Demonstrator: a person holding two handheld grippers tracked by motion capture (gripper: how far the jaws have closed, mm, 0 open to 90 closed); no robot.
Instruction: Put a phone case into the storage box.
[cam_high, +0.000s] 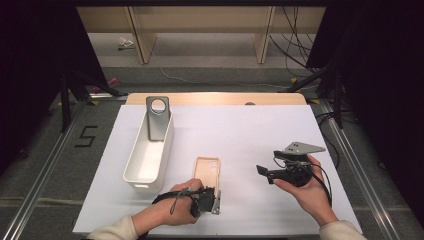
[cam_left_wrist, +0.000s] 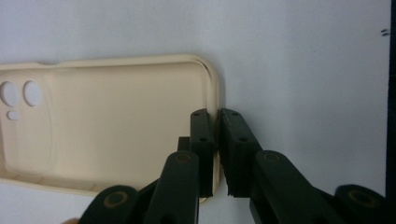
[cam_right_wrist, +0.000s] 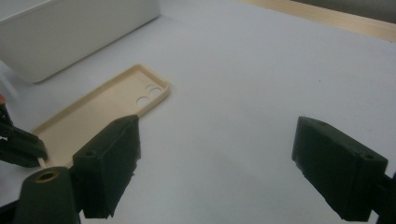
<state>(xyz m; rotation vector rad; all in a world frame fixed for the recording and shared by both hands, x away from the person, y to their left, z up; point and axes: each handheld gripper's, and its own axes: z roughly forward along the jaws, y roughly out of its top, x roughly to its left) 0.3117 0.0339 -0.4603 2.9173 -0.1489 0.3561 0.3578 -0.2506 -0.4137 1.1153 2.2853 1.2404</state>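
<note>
Left claw (cam_left_wrist: 217, 140) pinches the beige phone case's (cam_left_wrist: 116, 126) near rim; right claw (cam_right_wrist: 215, 163), gaping empty, hovers well right.

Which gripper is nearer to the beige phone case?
Left. The left gripper is shut on the rim of the beige phone case; the right gripper hangs open, off to the case's side.

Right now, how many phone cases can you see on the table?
2. A beige case lies flat near the table's front, its near wall pinched by the left claw; a grey case leans upright in the white bin, which could hide more.
</note>
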